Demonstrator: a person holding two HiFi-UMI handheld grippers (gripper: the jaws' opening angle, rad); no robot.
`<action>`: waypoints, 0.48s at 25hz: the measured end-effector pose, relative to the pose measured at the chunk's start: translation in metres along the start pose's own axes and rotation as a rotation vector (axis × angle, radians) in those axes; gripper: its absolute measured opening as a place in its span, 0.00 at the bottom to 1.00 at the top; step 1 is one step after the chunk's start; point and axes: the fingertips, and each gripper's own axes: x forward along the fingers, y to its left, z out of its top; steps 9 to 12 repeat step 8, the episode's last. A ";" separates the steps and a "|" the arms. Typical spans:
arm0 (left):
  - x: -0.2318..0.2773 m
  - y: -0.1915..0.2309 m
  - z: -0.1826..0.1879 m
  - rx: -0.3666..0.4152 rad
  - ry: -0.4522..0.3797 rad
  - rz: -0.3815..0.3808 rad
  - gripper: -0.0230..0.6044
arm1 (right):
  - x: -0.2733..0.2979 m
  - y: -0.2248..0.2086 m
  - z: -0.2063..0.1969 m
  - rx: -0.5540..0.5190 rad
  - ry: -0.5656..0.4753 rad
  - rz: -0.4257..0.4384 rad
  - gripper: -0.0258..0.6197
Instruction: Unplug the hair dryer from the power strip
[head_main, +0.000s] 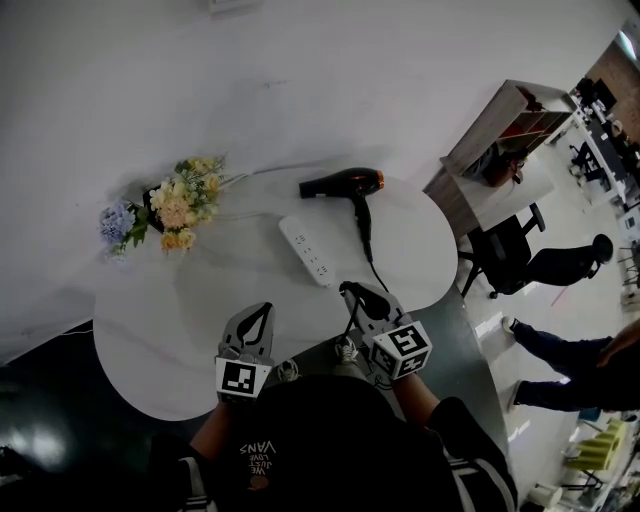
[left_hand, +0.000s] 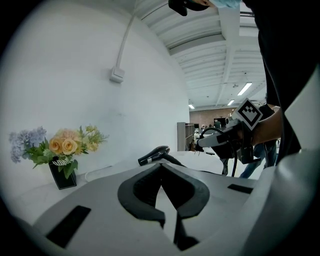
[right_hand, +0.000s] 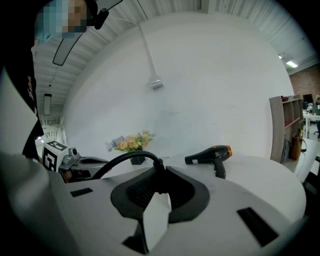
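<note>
The plug is pinched by the right gripper just clear of the strip, seemingly pulled free. The left gripper is held pressed together, empty, short of the strip. The dryer lies beyond the strip.

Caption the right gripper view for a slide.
Right gripper clamps the plug of the hair dryer, which lies on the white table.

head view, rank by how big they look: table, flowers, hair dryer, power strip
1. table
2. flowers
3. hair dryer and power strip: these look about alike, so I won't rank them.
</note>
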 end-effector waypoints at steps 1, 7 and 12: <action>0.000 0.000 -0.001 -0.002 0.001 0.002 0.07 | 0.000 0.000 0.000 0.006 -0.001 0.000 0.16; 0.003 0.002 -0.001 -0.011 -0.002 0.016 0.07 | 0.001 -0.004 -0.002 0.005 -0.004 -0.001 0.15; 0.004 0.002 -0.001 -0.012 -0.003 0.018 0.07 | 0.000 -0.004 -0.002 0.006 -0.005 -0.001 0.16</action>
